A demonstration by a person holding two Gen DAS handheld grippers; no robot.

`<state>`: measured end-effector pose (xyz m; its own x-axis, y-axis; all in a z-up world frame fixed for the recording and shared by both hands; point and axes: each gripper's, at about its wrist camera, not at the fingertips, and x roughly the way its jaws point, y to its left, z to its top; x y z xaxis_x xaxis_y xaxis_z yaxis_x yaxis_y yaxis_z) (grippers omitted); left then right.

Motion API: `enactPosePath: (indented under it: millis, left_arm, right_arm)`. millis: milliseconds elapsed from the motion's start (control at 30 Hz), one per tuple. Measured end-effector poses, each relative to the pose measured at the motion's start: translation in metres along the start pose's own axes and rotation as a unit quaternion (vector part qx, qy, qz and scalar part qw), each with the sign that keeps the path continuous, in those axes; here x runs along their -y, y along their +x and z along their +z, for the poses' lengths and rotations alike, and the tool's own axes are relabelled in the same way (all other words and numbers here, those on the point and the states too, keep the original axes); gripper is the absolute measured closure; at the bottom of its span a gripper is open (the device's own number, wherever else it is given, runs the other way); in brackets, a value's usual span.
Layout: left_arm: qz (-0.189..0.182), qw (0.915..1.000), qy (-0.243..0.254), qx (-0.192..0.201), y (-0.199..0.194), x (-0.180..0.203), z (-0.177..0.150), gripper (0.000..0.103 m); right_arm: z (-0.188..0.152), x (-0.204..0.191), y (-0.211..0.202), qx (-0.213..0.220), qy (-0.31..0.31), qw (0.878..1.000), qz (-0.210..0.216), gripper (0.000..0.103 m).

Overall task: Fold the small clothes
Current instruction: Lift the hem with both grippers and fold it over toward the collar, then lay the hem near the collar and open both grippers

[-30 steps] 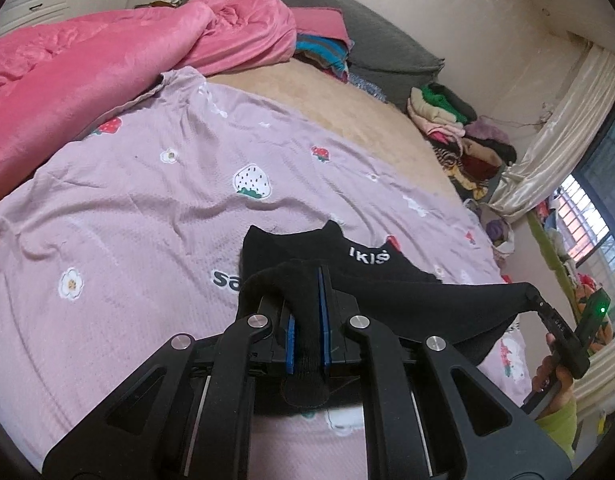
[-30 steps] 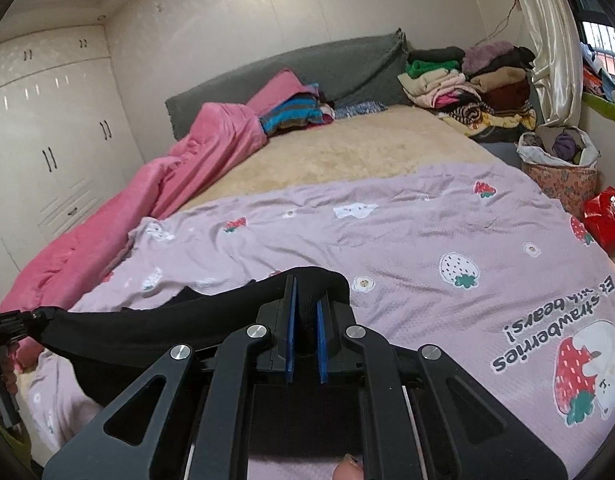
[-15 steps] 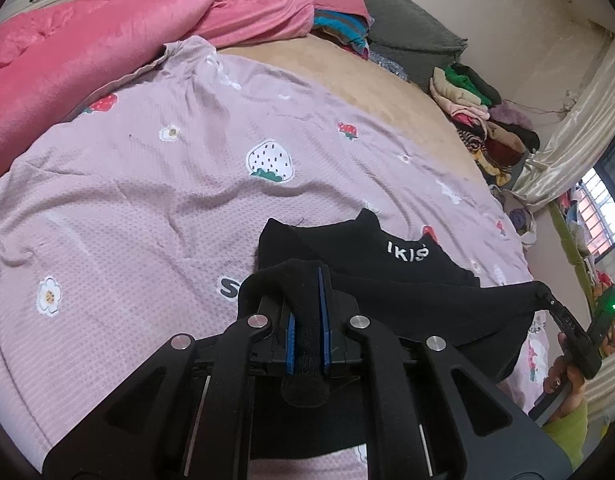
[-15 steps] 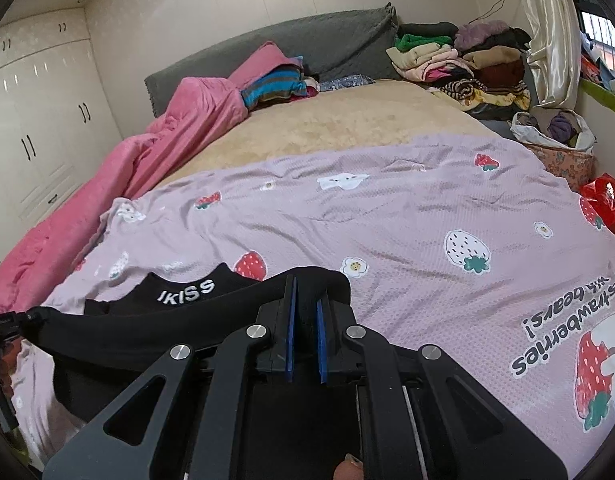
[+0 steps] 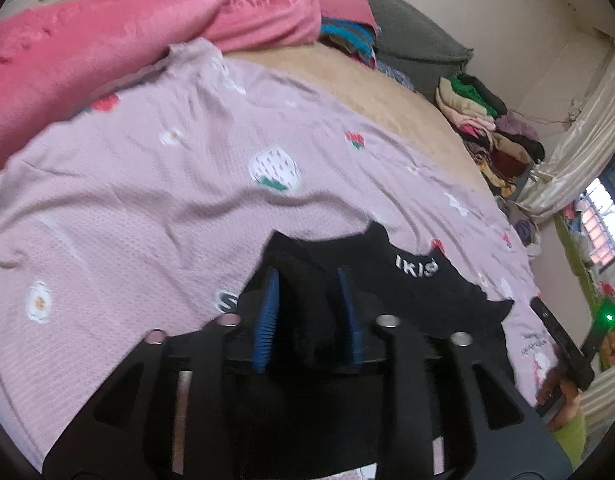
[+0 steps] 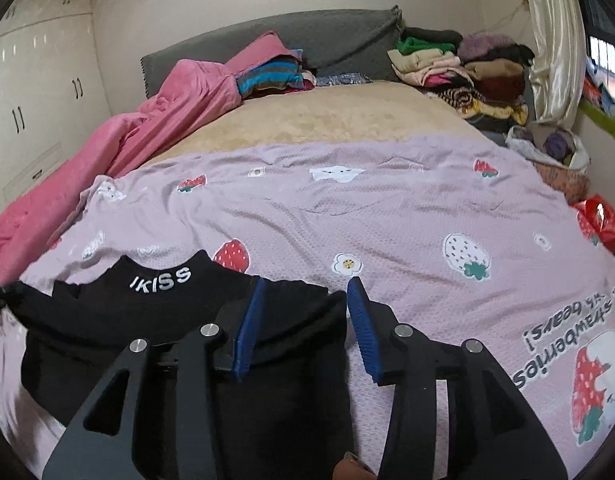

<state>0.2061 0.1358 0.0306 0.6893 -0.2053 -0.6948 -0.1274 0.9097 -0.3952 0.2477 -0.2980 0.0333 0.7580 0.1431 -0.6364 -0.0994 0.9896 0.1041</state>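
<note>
A small black garment (image 5: 411,280) with white "IKISS" lettering lies folded on the lilac strawberry-print sheet (image 5: 147,208). My left gripper (image 5: 307,304) is opening; a bunch of the black cloth sits loosely between its blue pads (image 5: 267,312). In the right wrist view the same garment (image 6: 159,300) spreads to the left, with one edge between the spread pads of my right gripper (image 6: 305,320), which is also opening. The cloth lies against the left pad (image 6: 247,328) and is clear of the other. The left wrist view shows the right gripper (image 5: 563,344) held by a hand.
A pink blanket (image 6: 127,148) is heaped along the left side of the bed. Stacked clothes (image 6: 467,72) sit by the grey headboard (image 6: 307,36) and curtain (image 6: 555,40). A white wardrobe (image 6: 39,92) stands at left. A bag of clothes (image 6: 555,148) and a red bag (image 6: 599,220) sit at right.
Both grippers have gone from shut on the black cloth to parted jaws. The garment's top fold has come down onto its lower half, and the stretched edge between the grippers has gone slack.
</note>
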Motion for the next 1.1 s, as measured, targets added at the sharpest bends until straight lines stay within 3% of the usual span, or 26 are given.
enactPosePath:
  millis: [100, 233, 267, 367, 467, 633, 800, 1100]
  left_arm:
    - [0.006, 0.9996, 0.005, 0.026, -0.015, 0.000, 0.001, 0.067]
    - [0.007, 0.9988, 0.041, 0.027, -0.026, 0.010, -0.010, 0.067]
    - [0.005, 0.9983, 0.053, 0.023, -0.027, 0.013, -0.016, 0.071]
    - [0.009, 0.9966, 0.081, 0.003, -0.022, 0.019, -0.038, 0.100]
    - [0.008, 0.9947, 0.097, -0.033, -0.010, 0.023, -0.059, 0.101]
    - [0.051, 0.9866, 0.138, -0.071, 0.022, 0.028, -0.078, 0.101]
    - [0.074, 0.9837, 0.151, -0.063, 0.042, 0.036, -0.070, 0.101]
    - [0.088, 0.9846, 0.142, -0.049, 0.069, 0.032, -0.037, 0.101]
  right_arm:
    - [-0.006, -0.007, -0.010, 0.005, -0.028, 1.000, 0.010, 0.061]
    - [-0.016, -0.019, -0.018, -0.003, -0.059, 0.998, 0.026, 0.064]
    - [-0.020, -0.022, -0.019, -0.009, -0.064, 0.997, 0.035, 0.070]
    - [-0.032, -0.030, -0.019, -0.029, -0.082, 0.995, 0.051, 0.078]
    - [-0.044, -0.037, -0.015, -0.051, -0.090, 0.993, 0.063, 0.080]
    - [-0.058, -0.044, 0.006, -0.090, -0.097, 0.990, 0.044, 0.080]
    - [-0.058, -0.041, 0.044, -0.120, -0.079, 0.989, 0.027, 0.080]
    - [-0.026, -0.039, 0.082, -0.113, -0.046, 0.992, 0.018, 0.081]
